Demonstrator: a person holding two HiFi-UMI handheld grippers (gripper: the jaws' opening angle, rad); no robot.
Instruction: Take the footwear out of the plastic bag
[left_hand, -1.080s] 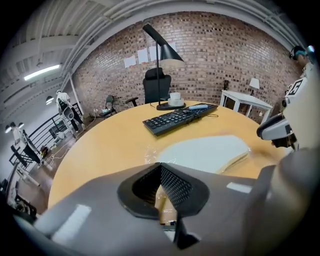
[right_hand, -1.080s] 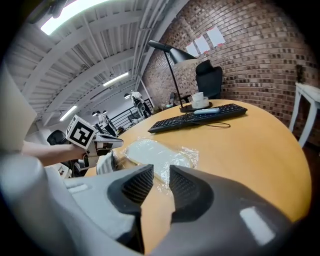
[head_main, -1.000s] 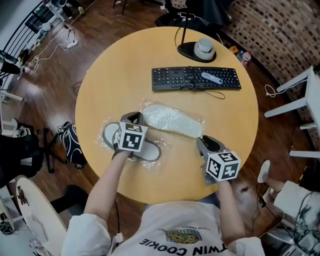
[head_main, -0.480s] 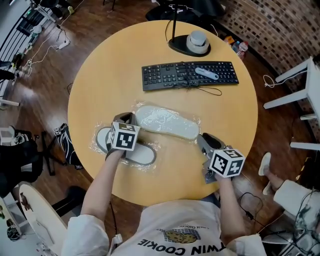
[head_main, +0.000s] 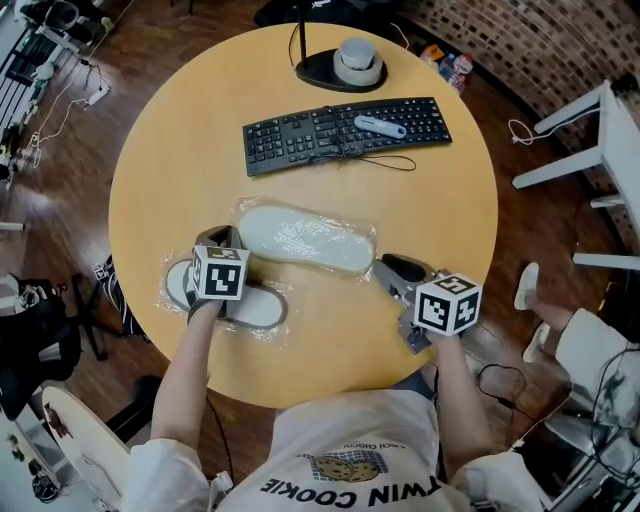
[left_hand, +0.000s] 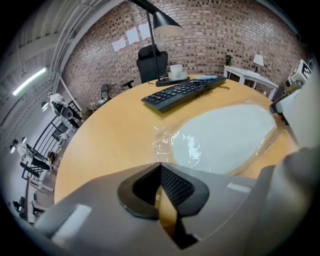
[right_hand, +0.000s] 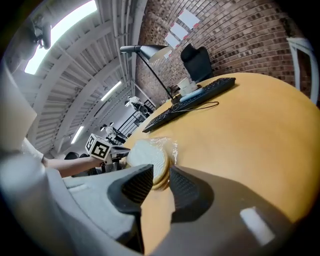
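The bagged slipper (head_main: 255, 308) at the table's (head_main: 400, 150) 8 o'clock lies below the left gripper (head_main: 224, 238), whose jaws meet at the tips with nothing visibly pinched. The second slipper (head_main: 300, 236) rests at centre in clear film (left_hand: 165, 142). It is probably light, flexible and slippery, so take loose film at one end. At 4 o'clock, the right gripper (head_main: 392, 272) stands partly open and empty, aimed at that slipper's end.

"twin cookie" printed on the person's shirt (head_main: 352, 487), seen upside down

The left tongs (head_main: 222, 240) hide part of the nearer slipper (head_main: 255, 308); lamp (head_main: 318, 72) head cropped.
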